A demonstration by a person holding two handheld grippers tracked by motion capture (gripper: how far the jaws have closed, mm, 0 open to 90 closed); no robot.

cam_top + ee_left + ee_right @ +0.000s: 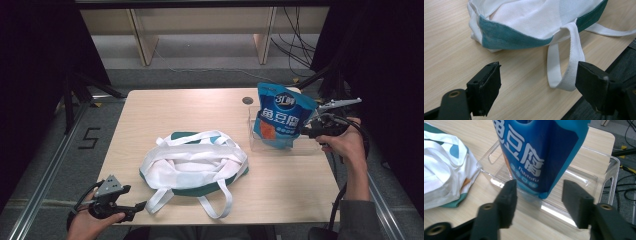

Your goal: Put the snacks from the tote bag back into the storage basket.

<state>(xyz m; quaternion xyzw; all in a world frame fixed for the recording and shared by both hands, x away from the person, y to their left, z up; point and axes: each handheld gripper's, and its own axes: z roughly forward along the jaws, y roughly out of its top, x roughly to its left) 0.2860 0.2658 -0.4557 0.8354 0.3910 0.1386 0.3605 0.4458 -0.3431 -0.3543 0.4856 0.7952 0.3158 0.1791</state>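
Fish-tofu pouch, blue, stood upright in clear plastic bin at table's right, right tool half-open astride its lower corner, pads not yet pressing, presumably for lifting; left tool, wide and empty, waited beside white-and-teal tote bag's strap.

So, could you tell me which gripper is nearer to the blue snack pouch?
Right. The right gripper is right at the blue snack pouch standing in the clear tray, jaws open beside its lower edge. The left gripper sits far off, by the tote bag.
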